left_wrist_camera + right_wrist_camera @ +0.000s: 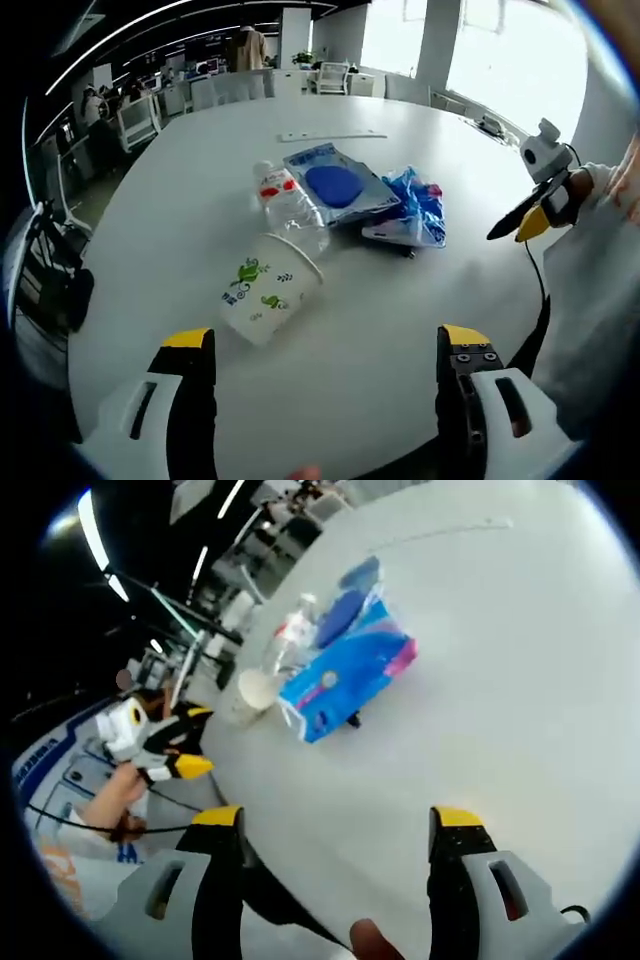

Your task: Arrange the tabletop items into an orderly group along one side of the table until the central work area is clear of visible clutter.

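A paper cup (265, 290) printed with green frogs lies on its side on the white round table (380, 330), just ahead of my left gripper (327, 340), which is open and holds nothing. Behind the cup lie a clear water bottle (290, 200), a flat blue pouch (338, 185) and a blue tissue pack (415, 212), all touching in one cluster. My right gripper (528, 220) hovers at the table's right side. In the right gripper view the tissue pack (350, 680), bottle (285, 640) and cup (255, 692) lie well ahead of my open right gripper (337, 820).
A thin white strip (330, 135) lies alone farther back on the table. A person's pale sleeve (600, 290) and a black cable (540, 300) hang over the table's right edge. Office chairs and desks (150, 105) stand beyond the far rim. The left gripper (180, 742) shows at the table's edge.
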The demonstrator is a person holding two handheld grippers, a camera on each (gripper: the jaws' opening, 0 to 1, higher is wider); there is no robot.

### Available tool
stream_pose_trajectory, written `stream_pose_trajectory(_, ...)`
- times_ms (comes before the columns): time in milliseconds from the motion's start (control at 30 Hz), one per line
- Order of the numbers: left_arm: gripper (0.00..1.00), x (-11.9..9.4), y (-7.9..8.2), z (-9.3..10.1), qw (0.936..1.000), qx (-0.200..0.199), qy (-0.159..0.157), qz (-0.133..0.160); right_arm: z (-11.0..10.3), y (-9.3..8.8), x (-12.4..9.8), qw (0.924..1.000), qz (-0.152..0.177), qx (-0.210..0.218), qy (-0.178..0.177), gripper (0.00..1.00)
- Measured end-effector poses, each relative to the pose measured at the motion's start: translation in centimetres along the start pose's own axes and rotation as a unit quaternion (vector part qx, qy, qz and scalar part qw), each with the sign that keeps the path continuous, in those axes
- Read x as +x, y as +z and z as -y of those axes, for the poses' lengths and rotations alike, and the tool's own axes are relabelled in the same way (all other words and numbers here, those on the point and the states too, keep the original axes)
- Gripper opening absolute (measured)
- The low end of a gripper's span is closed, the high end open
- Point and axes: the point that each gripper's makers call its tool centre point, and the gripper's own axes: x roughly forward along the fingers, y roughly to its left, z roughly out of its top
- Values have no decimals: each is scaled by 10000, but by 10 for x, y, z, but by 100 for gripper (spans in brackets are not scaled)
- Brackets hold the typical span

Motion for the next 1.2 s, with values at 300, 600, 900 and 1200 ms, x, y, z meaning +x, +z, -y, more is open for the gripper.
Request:
stream_pose_trajectory(300,93,4,1,7,10000,-68,-17,65,-2,1,0,9997,-29,-229,15,72)
stream_pose_trajectory(600,93,4,0,2,9999,-95,84,76,-1,-1,0,9994,-63,-332,6,72)
stream_pose_trajectory(900,93,5,-2,1,9997,-123,221,74,0,-4,0,9994,-94,-319,8,71)
stream_pose_trajectory(1200,92,5,-3,1,9993,-190,303,77,-2,-5,0,9994,-107,-337,39,70)
